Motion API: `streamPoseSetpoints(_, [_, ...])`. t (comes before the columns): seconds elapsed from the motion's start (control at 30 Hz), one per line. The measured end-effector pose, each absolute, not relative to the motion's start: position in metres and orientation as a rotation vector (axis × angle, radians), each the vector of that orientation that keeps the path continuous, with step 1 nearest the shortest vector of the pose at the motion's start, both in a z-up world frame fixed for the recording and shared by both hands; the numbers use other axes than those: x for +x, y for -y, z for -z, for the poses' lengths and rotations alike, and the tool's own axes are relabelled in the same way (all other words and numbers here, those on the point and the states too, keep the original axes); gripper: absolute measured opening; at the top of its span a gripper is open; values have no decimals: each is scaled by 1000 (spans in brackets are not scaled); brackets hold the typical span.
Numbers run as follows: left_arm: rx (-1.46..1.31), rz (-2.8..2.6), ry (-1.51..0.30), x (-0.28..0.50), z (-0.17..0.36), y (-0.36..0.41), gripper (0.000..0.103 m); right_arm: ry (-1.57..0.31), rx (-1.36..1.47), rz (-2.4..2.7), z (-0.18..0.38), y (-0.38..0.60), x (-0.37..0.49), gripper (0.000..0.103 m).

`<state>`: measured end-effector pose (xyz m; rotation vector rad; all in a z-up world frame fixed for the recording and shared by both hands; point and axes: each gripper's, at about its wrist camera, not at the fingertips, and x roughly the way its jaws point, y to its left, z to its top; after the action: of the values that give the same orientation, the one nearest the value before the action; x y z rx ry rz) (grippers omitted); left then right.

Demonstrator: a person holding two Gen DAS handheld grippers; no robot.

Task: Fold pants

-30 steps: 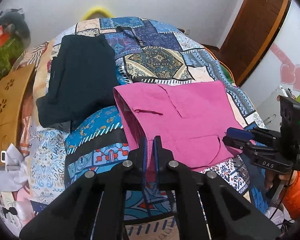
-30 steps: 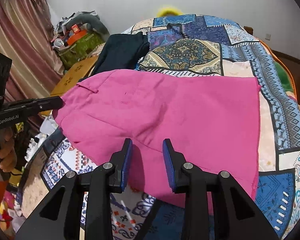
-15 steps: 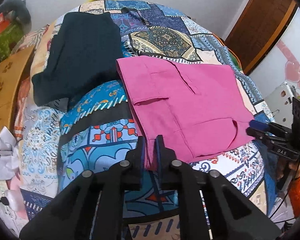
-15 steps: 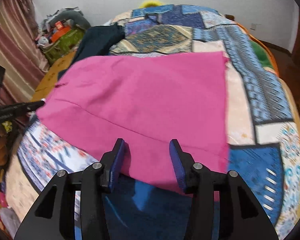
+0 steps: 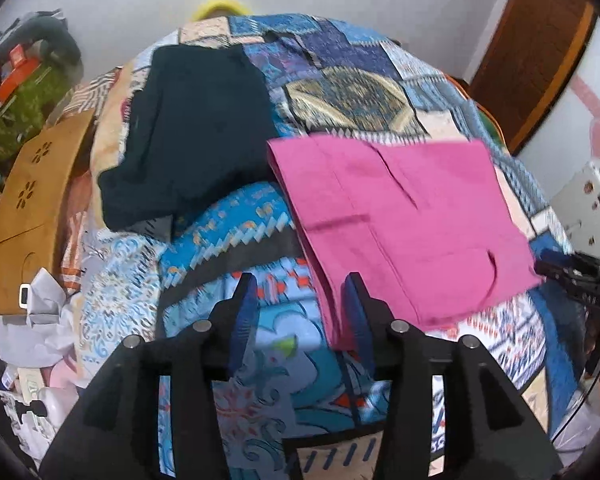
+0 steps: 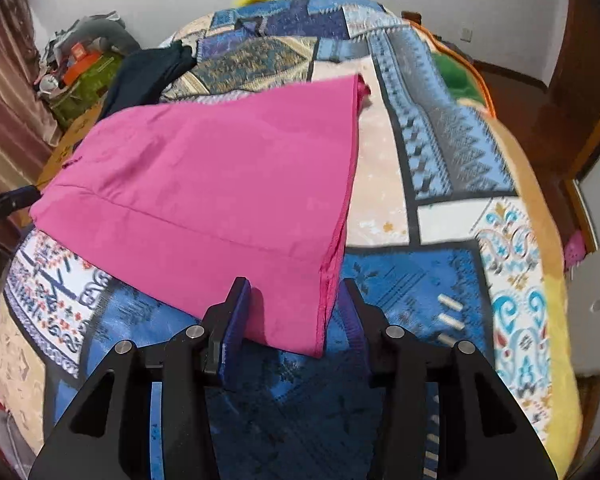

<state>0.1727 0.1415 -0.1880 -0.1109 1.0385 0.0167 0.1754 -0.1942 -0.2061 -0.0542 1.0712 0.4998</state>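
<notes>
Patchwork blue bedspread (image 6: 412,288) carries the folded magenta cloth pants (image 6: 204,184) near its front edge. Left gripper (image 5: 300,304) and right gripper (image 6: 296,308) both stand spread, each straddling a near corner; the pants' long axis runs between them.

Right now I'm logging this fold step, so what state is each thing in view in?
pink pants: folded flat on the bed, held by neither gripper.
left gripper: open, fingers either side of the pants' near corner.
right gripper: open, fingers straddling the pants' near edge.
dark garment: lying loosely folded on the bedspread, apart from both grippers.
bedspread: spread over the bed, under both garments.
</notes>
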Motion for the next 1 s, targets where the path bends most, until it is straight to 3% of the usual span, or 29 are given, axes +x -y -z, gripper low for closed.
streamPoseSetpoints(0.13, [-121,-57,-1000,191,171,-153,54,-1018,-28,-508,187,199,182,42])
streamPoseSetpoints(0.37, [-180,-85,-990,239,167,-173,54,-944,19,-503,166,204,212,45])
streamPoseSetpoints(1.0, [-478,5,-1204,329,248,-191,53,-1021,43,-482,210,177,342,45])
